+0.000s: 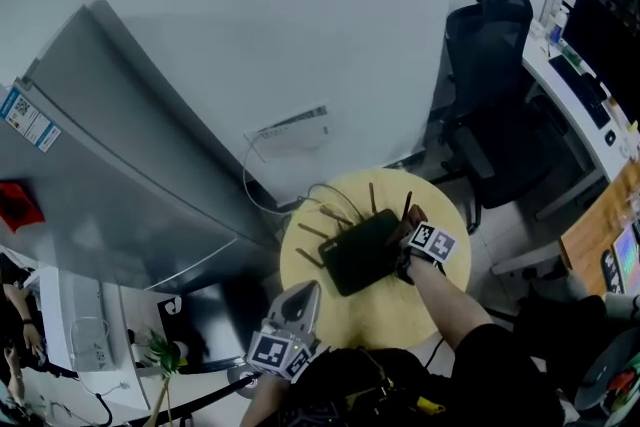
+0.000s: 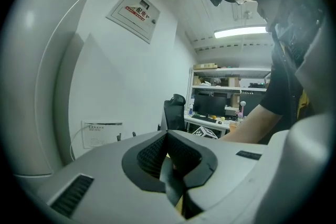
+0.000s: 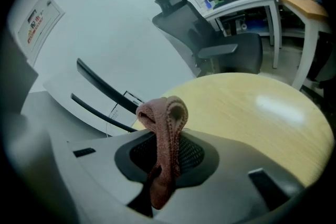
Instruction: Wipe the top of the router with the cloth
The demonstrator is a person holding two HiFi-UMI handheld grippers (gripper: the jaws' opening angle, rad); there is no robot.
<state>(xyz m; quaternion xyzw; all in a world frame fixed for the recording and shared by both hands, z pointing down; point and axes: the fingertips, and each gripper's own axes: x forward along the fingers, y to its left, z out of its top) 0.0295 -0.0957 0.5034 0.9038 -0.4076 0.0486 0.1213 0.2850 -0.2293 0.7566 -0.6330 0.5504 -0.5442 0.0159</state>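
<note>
A black router [image 1: 362,251] with several thin antennas lies on the round yellow table [image 1: 345,315]. My right gripper [image 1: 415,227] is at the router's right edge, shut on a reddish-brown cloth [image 3: 166,122] that bunches up out of the jaws. In the right gripper view the gripper [image 3: 168,136] points across the table top [image 3: 252,113], and two black antennas [image 3: 105,89] show at the left. My left gripper [image 1: 300,300] hovers off the table's near left edge, away from the router. In its own view the left gripper [image 2: 169,140] has its jaws together with nothing between them.
A dark office chair [image 1: 495,85] stands behind the table at the right, beside a white desk [image 1: 585,120] with a monitor. A large grey cabinet [image 1: 110,175] fills the left. A wall plate [image 1: 290,130] with a white cable sits behind the table. A small plant [image 1: 160,352] is at the lower left.
</note>
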